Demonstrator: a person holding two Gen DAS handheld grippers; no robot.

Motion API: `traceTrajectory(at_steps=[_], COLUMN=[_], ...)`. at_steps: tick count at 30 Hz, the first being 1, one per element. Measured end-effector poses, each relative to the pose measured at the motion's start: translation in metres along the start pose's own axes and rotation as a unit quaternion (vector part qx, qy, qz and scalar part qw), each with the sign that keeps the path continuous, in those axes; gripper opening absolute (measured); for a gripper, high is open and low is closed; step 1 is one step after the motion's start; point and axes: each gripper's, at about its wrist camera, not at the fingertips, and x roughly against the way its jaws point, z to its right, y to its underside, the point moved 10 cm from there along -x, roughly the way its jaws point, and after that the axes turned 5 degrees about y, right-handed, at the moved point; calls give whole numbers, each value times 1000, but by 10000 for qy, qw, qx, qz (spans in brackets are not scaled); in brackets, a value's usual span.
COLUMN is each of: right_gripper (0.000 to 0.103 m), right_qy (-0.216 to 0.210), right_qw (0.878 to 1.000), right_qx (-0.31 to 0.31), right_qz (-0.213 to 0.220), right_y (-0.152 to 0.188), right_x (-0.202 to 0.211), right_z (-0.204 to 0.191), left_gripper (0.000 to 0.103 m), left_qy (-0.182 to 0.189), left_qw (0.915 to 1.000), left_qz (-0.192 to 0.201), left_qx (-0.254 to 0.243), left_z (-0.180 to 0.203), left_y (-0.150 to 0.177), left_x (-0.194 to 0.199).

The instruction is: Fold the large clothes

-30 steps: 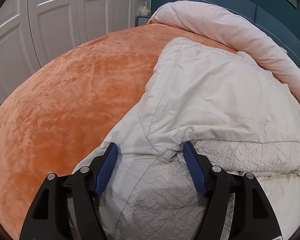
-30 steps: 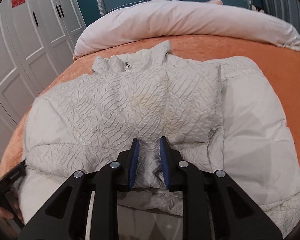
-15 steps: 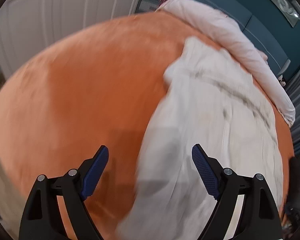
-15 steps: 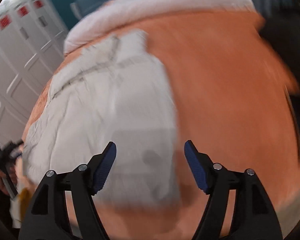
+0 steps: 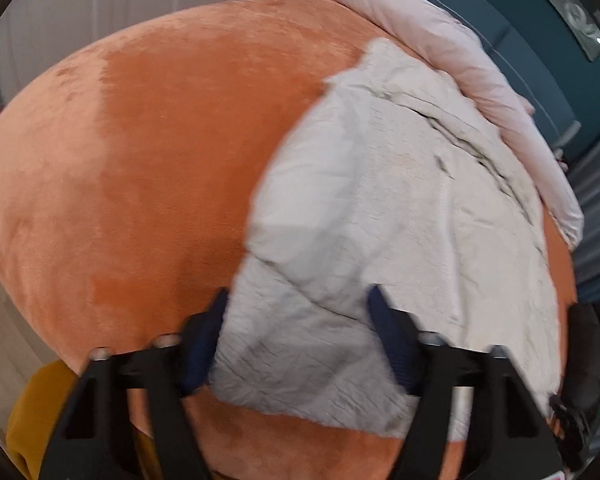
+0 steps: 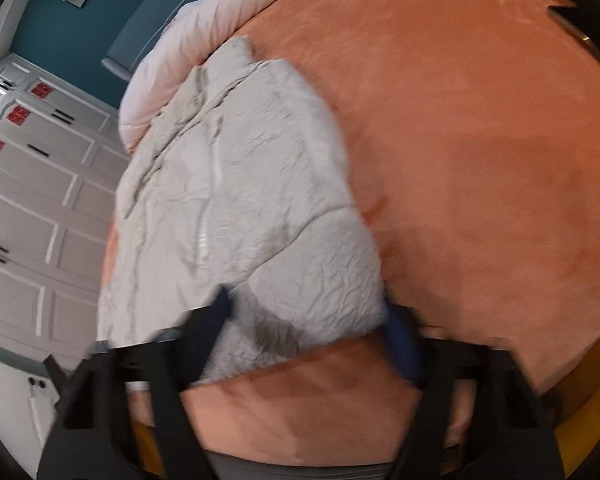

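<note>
Cream quilted jacket [image 5: 400,208] lies folded on the orange velvet bedspread [image 5: 140,160], its collar end near the rolled pink duvet [image 5: 480,76]. I hold my left gripper [image 5: 296,336] with fingers spread wide over the jacket's near corner; my right gripper [image 6: 308,332] likewise gapes wide, gripping nothing

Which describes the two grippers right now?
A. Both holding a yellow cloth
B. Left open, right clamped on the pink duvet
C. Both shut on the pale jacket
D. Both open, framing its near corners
D. The left gripper and the right gripper each show blue pads spread wide apart, with a near corner of the jacket lying between them on the orange bedspread, not pinched.
</note>
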Motion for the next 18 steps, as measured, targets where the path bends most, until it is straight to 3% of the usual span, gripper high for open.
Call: traceTrajectory(at_steps=[1, 2, 3, 4, 8, 12, 18], right_gripper=[27, 20, 17, 14, 11, 10, 10], right_qy=[-70, -111, -118, -186, -481, -340, 210], right_qw=[10000, 9999, 9998, 9996, 9972, 9937, 9744], right_qx=[15, 55, 149, 184, 448, 1028, 2193], right_qz=[-43, -30, 59, 122, 360, 279, -455], right_y=[0, 2, 1, 0, -6, 11, 84], right_x=[-1, 2, 8, 15, 55, 88, 149], right_z=[-4, -7, -13, -18, -44, -52, -27], left_gripper=[34, 26, 13, 6, 3, 2, 2], left_qy=[23, 15, -40, -51, 115, 178, 231], left_qw=[9999, 9996, 9991, 9984, 9963, 9924, 9842], left_qz=[-33, -17, 12, 42, 182, 176, -509], left_qx=[-98, -274, -420, -554, -827, -1208, -1681], left_z=[4, 9, 13, 17, 31, 39, 25], left_y=[1, 1, 1, 1, 2, 20, 103], left_x=[3, 7, 11, 16, 52, 95, 164])
